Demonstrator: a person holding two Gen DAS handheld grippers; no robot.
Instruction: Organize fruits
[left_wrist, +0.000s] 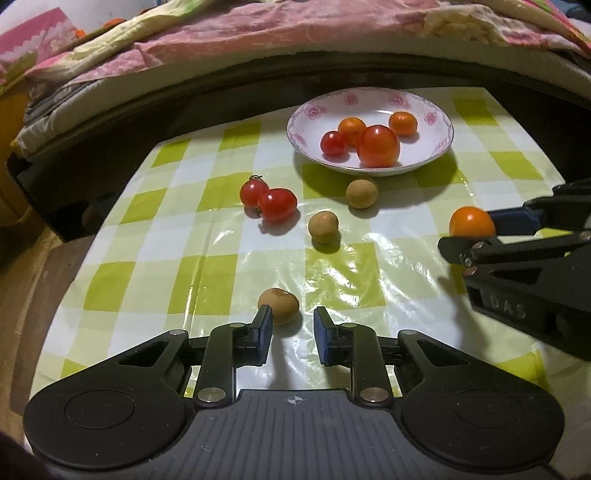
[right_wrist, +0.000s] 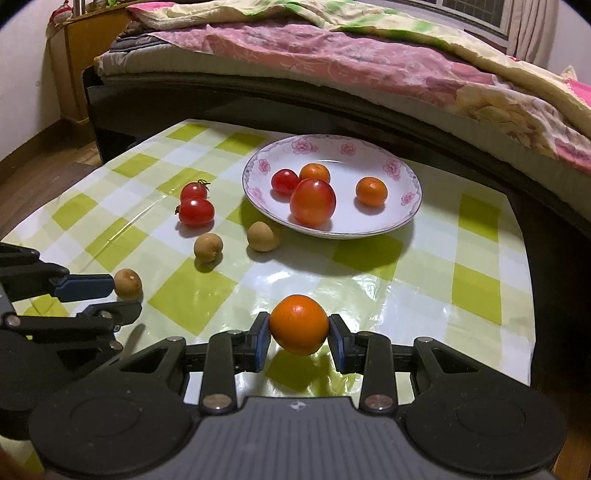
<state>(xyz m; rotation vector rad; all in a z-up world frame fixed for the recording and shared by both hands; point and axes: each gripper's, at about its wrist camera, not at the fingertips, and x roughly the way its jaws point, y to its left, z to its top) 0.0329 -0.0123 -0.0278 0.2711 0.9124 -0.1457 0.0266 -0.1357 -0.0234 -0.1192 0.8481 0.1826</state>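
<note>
My right gripper (right_wrist: 299, 332) is shut on a small orange (right_wrist: 298, 324), which shows at the right edge of the left wrist view (left_wrist: 472, 221). My left gripper (left_wrist: 293, 328) is shut, with a narrow gap and nothing between its pads. A brown longan (left_wrist: 279, 305) lies on the cloth just past its left fingertip. The flowered white plate (left_wrist: 369, 171) holds two small oranges, a big tomato (left_wrist: 378, 146) and a cherry tomato. Two cherry tomatoes (left_wrist: 267, 199) and two more longans (left_wrist: 323, 227) (left_wrist: 362, 192) lie loose in front of the plate.
The table wears a glossy green-and-white checked cloth (right_wrist: 424, 280). A bed with a pink floral quilt (right_wrist: 369, 55) runs close along the far edge. A wooden nightstand (right_wrist: 77, 55) stands at the back left, with floor beside the table's left side.
</note>
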